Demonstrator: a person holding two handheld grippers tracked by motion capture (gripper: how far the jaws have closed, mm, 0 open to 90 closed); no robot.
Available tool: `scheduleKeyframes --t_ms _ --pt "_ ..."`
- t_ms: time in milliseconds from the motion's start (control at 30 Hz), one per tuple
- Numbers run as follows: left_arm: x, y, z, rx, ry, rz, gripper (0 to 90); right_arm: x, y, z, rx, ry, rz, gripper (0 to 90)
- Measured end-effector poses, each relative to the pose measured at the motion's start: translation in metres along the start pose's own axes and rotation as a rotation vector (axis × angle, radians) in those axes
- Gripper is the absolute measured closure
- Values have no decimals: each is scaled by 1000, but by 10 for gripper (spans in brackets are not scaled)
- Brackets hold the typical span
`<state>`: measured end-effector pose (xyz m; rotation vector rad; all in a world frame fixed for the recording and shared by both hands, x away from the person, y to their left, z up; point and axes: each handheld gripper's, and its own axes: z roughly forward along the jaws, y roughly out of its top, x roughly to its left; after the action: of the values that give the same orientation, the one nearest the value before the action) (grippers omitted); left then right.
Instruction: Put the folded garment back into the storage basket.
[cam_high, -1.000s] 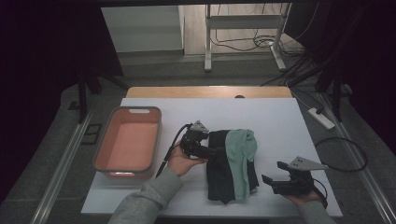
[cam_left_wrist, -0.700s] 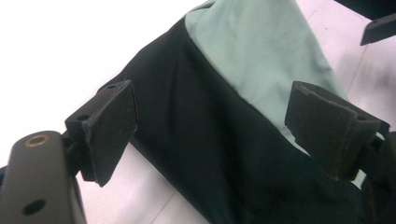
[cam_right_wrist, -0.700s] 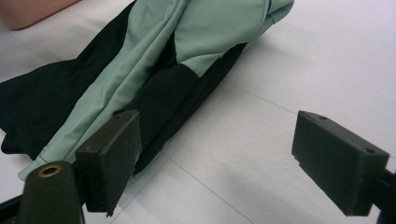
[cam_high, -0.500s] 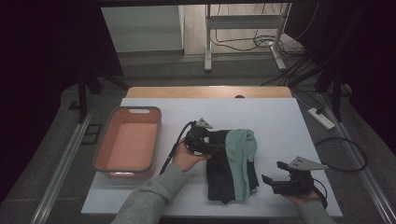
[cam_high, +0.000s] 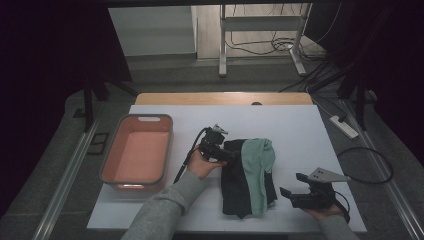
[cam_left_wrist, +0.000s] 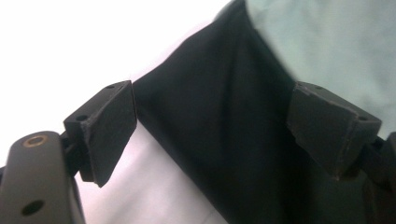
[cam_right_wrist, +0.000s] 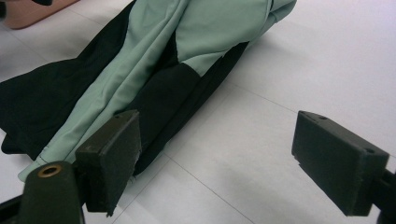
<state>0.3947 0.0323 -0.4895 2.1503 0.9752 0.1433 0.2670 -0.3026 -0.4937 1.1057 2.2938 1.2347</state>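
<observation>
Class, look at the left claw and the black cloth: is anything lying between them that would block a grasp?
Nothing visible does. The left claw is open, its jaws straddling the edge of the black cloth, with bare white table beside it.

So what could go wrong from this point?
The left gripper is open, its jaws straddling the black garment's edge; closing here might catch only the black layer, so the green garment lying on top could slide off when lifted. The right gripper sits open and apart from the pile, so the far end may drag unsupported across the table.
</observation>
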Motion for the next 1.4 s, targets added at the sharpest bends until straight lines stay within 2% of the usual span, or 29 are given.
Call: scheduleKeyframes --t_ms 200,333,400,667,867,967,1000,1167,1233,1400 --pt "7 0 5 8 1 -34 161 0 0 0 0 -1 4 159" --pt "11 0 11 32 7 -43 159 0 0 0 1 0 5 159" --pt "12 -1 14 39 -4 -54 156 0 0 1 2 1 4 159" --pt "10 1 23 61 0 -47 135 0 0 1 5 2 6 159" --pt "15 0 29 74 -1 -75 95 0 -1 1 6 4 8 159" --pt "18 -1 30 83 -22 -98 86 0 -1 2 8 4 7 159" --pt "20 -2 32 86 -44 -118 86 0 -1 2 9 3 7 159" --pt "20 -3 36 90 -69 -131 95 0 -1 2 11 1 7 160" --pt "21 -4 40 99 -106 -153 104 -1 -1 2 10 0 10 161" --pt "20 -4 41 96 -116 -146 152 -1 -1 2 11 -1 10 163"
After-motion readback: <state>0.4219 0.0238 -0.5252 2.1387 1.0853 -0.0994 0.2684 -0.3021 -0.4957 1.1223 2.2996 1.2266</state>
